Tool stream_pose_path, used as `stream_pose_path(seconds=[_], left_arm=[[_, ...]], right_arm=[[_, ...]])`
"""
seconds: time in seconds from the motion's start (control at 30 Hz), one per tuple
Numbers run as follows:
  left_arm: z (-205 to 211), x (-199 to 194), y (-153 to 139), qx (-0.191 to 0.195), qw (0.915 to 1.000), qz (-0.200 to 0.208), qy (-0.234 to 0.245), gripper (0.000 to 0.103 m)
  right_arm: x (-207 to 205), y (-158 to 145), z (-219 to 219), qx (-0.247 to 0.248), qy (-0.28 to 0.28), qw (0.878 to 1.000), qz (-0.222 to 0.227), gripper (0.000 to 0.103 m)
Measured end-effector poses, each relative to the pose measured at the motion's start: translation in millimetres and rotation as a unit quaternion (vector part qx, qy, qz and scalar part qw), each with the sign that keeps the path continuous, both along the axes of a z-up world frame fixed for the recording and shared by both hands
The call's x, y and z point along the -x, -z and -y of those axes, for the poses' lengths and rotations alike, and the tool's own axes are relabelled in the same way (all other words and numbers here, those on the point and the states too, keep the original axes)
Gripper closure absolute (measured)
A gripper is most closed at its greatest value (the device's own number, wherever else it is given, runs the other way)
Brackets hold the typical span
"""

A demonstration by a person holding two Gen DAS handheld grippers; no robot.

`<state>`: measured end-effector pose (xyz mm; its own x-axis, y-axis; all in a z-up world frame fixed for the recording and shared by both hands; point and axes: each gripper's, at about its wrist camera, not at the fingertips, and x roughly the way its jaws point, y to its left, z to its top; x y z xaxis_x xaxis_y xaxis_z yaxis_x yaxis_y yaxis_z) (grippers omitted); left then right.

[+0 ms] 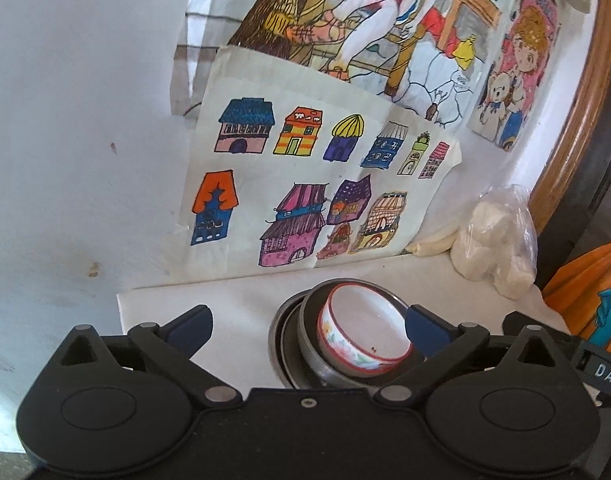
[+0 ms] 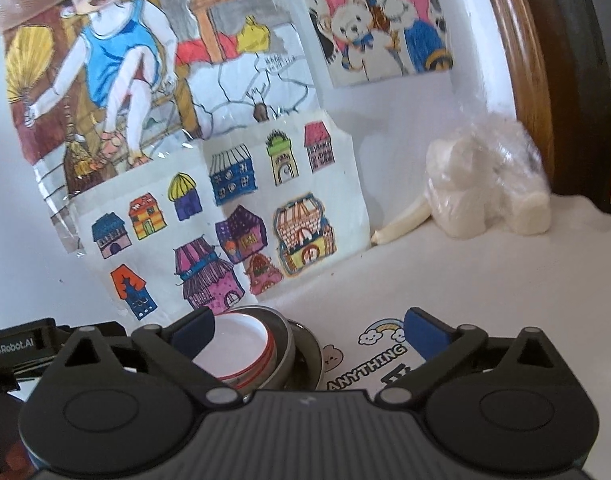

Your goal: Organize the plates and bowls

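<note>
Stack of dishes (image 1: 305, 340) sits on the white surface (image 1: 225, 300) near the wall, just below the taped-up drawings: one wide steel plate (image 1: 279, 344) at the bottom, one steel bowl (image 1: 311, 334) nested in it and tilted, one small ceramic bowl (image 1: 365, 332) with a red rim and floral band on top, also leaning. So one plate, two bowls, as far as I can see; the lower edge of the stack is hidden behind the gripper bodies. Left gripper (image 1: 307, 322) has its jaws spread wide apart with nothing clamped; the ceramic bowl sits in the gap but the pads don't touch it. Right gripper (image 2: 309, 328) is likewise wide apart and empty, with the stack off to its left finger side and a printed sticker mat (image 2: 369, 360) under the gap. Looks to me like the nesting is done and both tools are clear. To finish well I'd seat the tilted bowls flat: nudge the ceramic rim down gently on the high side, keep the pads off the steel bowl so it doesn't skate on the plate. Other stuff: one bag of white lumps (image 1: 497, 236), one pale stick (image 1: 433, 242) beside it, well away from the stack.
</note>
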<state>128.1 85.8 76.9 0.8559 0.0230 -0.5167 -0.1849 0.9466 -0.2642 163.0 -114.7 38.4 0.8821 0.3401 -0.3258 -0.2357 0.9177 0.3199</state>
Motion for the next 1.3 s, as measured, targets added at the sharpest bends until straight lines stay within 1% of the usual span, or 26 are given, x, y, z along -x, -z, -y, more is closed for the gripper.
stream_pose_path(seconds=[0.17,0.37,0.57,0.7,0.93,1.03,1.23,1.3], left_arm=[[4.0,14.8,0.4,-0.012,0.9999,0.008,0.003,0.001],[9.7,31.4,6.2,-0.041,0.999,0.018,-0.004,0.001],[10.3,41.5,12.9,-0.052,0.9984,0.019,-0.009,0.001],[12.4,49.7,15.6,-0.071,0.9969,0.031,-0.013,0.001],[16.8,65.2,26.6,-0.112,0.9927,0.045,0.007,0.001],[16.1,72.2,31.4,-0.111,0.9924,0.048,0.019,0.001],[13.0,88.7,35.8,-0.102,0.9916,0.074,0.031,0.001],[12.5,91.1,36.7,-0.098,0.9919,0.073,0.034,0.001]], right_arm=[[20.6,1.1,1.3,0.009,0.011,1.0,0.019,0.0],[40.4,7.2,6.3,0.007,0.027,0.999,0.037,0.0],[53.1,10.8,7.8,0.009,0.034,0.998,0.048,0.0],[62.6,13.7,6.4,0.017,0.038,0.998,0.056,0.0],[82.9,22.3,1.9,0.032,0.048,0.996,0.066,0.0],[91.3,27.4,-0.9,0.039,0.051,0.996,0.067,0.0],[104.3,35.7,-2.8,0.038,0.054,0.995,0.069,0.0],[108.4,37.9,-3.7,0.04,0.055,0.995,0.068,0.0]])
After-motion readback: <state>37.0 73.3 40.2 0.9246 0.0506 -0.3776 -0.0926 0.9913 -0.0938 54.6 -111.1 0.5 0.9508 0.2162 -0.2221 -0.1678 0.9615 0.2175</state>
